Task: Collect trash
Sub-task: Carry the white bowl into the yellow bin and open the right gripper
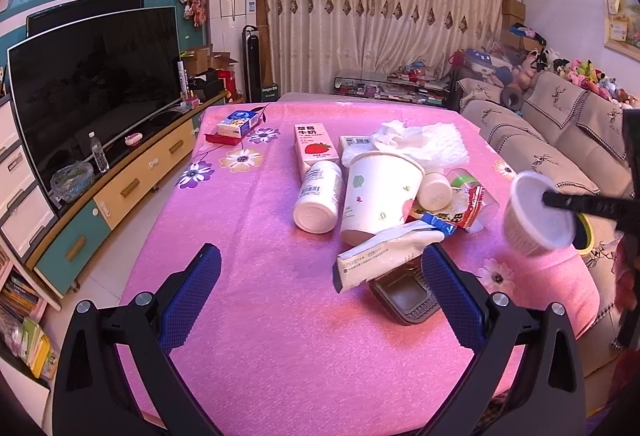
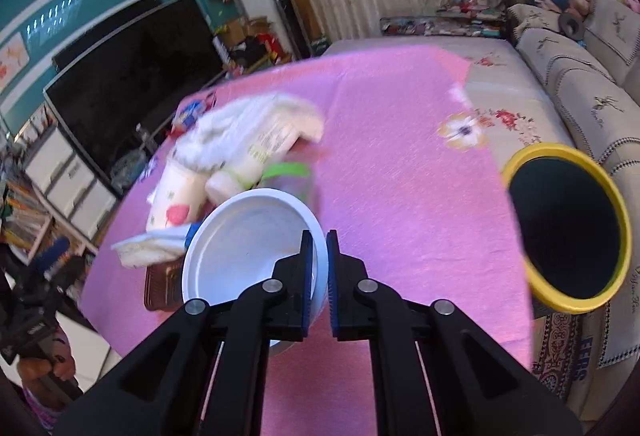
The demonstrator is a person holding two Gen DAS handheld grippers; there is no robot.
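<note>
On the pink tablecloth (image 1: 256, 276), left wrist view: left gripper (image 1: 320, 276) spread wide, empty, low over the near cloth. Just ahead lies a soft tissue pack (image 1: 384, 256) across a dark tray (image 1: 408, 296); behind it a tipped paper cup (image 1: 376, 195), white bottle (image 1: 318, 197), milk carton (image 1: 314, 151), snack wrappers (image 1: 452, 213). All judged light and crushable. White tub (image 1: 536, 211) hangs at the right, pinched at its rim by a black finger.

Right wrist view: right gripper (image 2: 319, 276) clamped narrow on the white tub's (image 2: 248, 248) thin wall; tub empty, stiff-rimmed, probably slippery, liable to swing. Yellow-rimmed bin (image 2: 520, 167) stands off the table's right edge, mouth open. Bare cloth between tub and bin gives a clear path.
</note>
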